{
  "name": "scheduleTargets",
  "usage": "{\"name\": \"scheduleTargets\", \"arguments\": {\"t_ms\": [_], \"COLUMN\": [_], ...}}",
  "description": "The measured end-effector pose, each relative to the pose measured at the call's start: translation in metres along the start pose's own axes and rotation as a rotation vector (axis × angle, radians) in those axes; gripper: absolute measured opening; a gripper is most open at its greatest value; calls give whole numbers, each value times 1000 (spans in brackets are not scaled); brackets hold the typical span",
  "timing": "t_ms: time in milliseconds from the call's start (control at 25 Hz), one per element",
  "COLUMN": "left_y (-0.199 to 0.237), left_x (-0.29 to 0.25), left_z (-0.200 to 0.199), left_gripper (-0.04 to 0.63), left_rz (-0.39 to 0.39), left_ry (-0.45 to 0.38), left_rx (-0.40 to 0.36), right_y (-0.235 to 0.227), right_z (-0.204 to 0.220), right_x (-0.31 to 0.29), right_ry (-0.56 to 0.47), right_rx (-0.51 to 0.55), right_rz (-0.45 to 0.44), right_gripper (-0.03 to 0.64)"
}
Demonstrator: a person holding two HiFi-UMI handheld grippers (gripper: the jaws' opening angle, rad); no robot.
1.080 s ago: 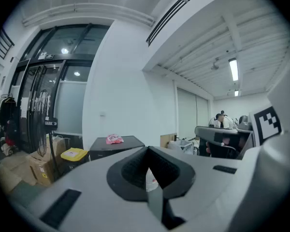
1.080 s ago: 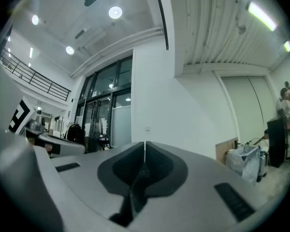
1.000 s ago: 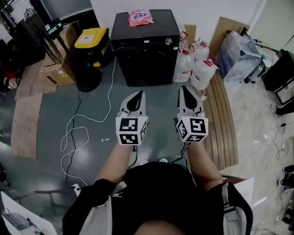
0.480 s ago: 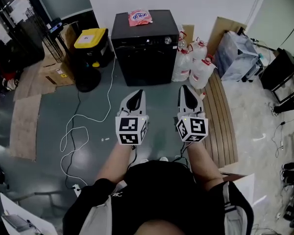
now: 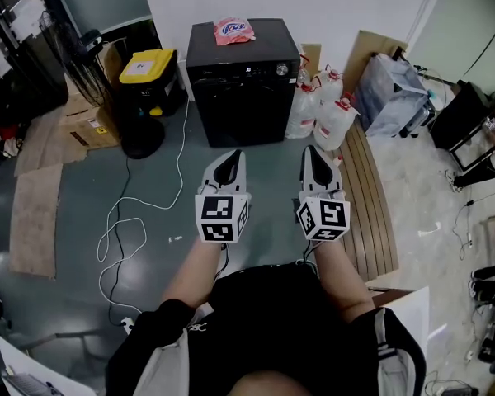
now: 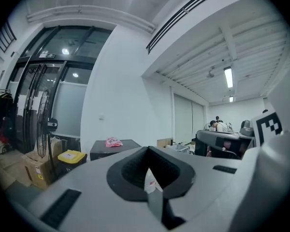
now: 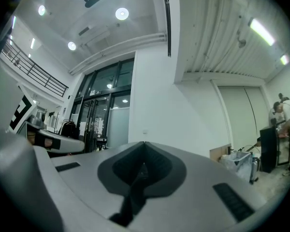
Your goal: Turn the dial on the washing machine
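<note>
The black washing machine (image 5: 242, 85) stands against the white back wall, its round silver dial (image 5: 282, 70) at the right end of the front panel. It also shows in the left gripper view as a dark box (image 6: 111, 149). My left gripper (image 5: 228, 160) and right gripper (image 5: 313, 153) hover side by side in front of the machine, well short of it. Both point toward it with jaws closed tip to tip and nothing between them. In the right gripper view the shut gripper (image 7: 144, 144) points at the white wall.
A pink packet (image 5: 235, 30) lies on the machine's top. A yellow-lidded black bin (image 5: 148, 85) stands left of it, several white jugs (image 5: 322, 110) right of it. A white cable (image 5: 136, 213) loops across the grey floor. Wooden slats (image 5: 371, 213) lie right of my right gripper.
The view has crept forward toward the washing machine; it and the bin sit slightly lower in the head view. Both grippers keep their places in the picture, still shut.
</note>
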State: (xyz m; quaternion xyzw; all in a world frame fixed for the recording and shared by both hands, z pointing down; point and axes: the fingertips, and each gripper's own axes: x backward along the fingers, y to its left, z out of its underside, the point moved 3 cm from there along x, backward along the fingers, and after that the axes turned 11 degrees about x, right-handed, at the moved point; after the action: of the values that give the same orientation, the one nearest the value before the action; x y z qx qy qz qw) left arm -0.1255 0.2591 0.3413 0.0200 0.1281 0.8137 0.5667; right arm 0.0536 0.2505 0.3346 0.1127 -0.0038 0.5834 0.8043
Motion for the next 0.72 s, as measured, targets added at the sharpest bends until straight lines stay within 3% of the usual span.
{"name": "scheduleTargets", "arguments": {"t_ms": [440,720], "left_y": [23,29], "left_x": [-11,-47], "left_z": [-3,-15], "left_gripper": [9,9], "left_rz": [23,6], "left_ry": [-19,-49], "left_rx": [-15,-22], "right_y": [12,-10], "right_z": [5,17], "right_x": [-18,-56], "right_ry": [-6,-31], "right_rx": [13,13], "right_rz": [23,6], "right_gripper": [-2,-2]}}
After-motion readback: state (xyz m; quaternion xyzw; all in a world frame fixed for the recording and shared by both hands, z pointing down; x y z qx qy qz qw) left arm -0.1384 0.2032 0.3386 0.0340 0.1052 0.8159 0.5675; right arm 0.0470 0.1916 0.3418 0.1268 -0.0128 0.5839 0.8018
